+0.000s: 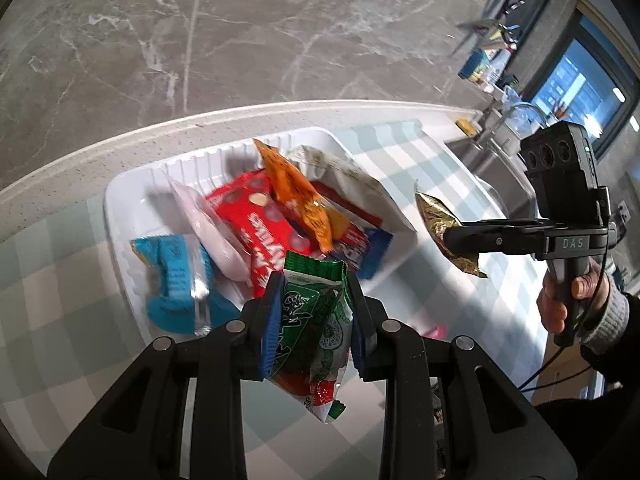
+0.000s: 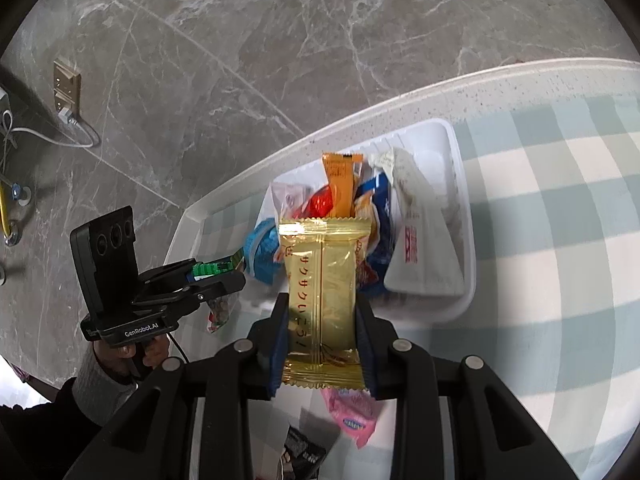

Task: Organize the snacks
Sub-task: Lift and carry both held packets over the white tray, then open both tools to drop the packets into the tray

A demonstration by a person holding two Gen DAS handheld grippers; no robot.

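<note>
L gripper (image 1: 314, 316): your jaws are clamped narrow on the green packet (image 1: 316, 332), blue pads pressing both its sides; packet hangs upright, red/white end down, above the near edge of the white tray (image 1: 120, 200). Same L gripper shows in the R wrist view (image 2: 224, 276), green packet (image 2: 212, 268) between its fingers, just left of the tray.

R gripper (image 2: 322, 312): your jaws are closed on the gold packet (image 2: 322, 280), held lengthwise w/ its seam facing the cam, above the tray's near side. In the L wrist view the R gripper (image 1: 452, 238) is off the tray's right edge, gold packet (image 1: 444, 228) pinched at its tips.

Tray (image 2: 460, 152) sits on the checked cloth (image 2: 540, 240) near the counter edge. Inside, piled loosely: orange packet (image 1: 300, 196) tilted on top, red packet (image 1: 256, 220), blue packet (image 1: 176, 280), white bag (image 1: 360, 184).

Pink packet (image 2: 356, 416) lies on the cloth, partly hidden under R gripper.
</note>
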